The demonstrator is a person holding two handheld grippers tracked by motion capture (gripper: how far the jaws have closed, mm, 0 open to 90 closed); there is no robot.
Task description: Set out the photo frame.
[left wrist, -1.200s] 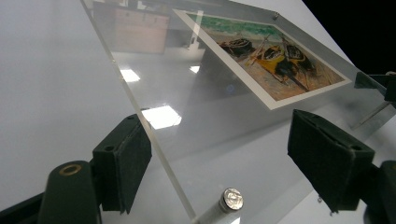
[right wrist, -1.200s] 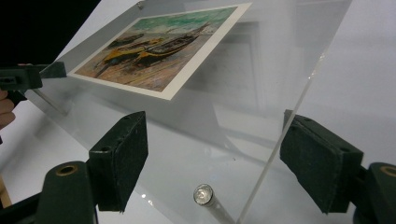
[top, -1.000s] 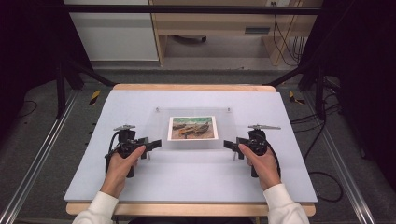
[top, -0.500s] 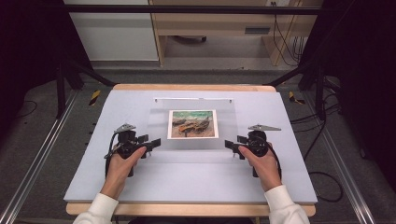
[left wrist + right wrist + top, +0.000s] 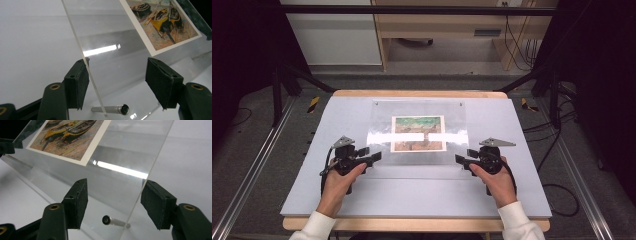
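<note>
A clear acrylic sheet (image 5: 382, 125) lies mid-table, carrying a print of beached boats (image 5: 418, 133) with a bright glare band across it. My left gripper (image 5: 374, 157) is at the sheet's near-left corner and my right gripper (image 5: 460, 160) at its near-right corner. Both are open. In the left gripper view the sheet (image 5: 112, 37) runs edge-on between the jaws of the left gripper (image 5: 117, 75), its edge against the left pad (image 5: 77, 80). In the right gripper view the sheet (image 5: 125, 150) passes between the wide-apart jaws of the right gripper (image 5: 115, 195). A metal standoff pin (image 5: 110, 109) (image 5: 115, 221) shows under each corner.
The white tabletop (image 5: 412, 200) has a wooden front edge. Aluminium rails (image 5: 252, 170) run along both sides. Cables (image 5: 562, 190) trail on the floor at the right, and a cabinet and shelf stand beyond the table's far edge.
The print looks taller than a second ago and a glare band now crosses it, so the sheet's tilt has changed. Both hands have stayed nearly in place.
</note>
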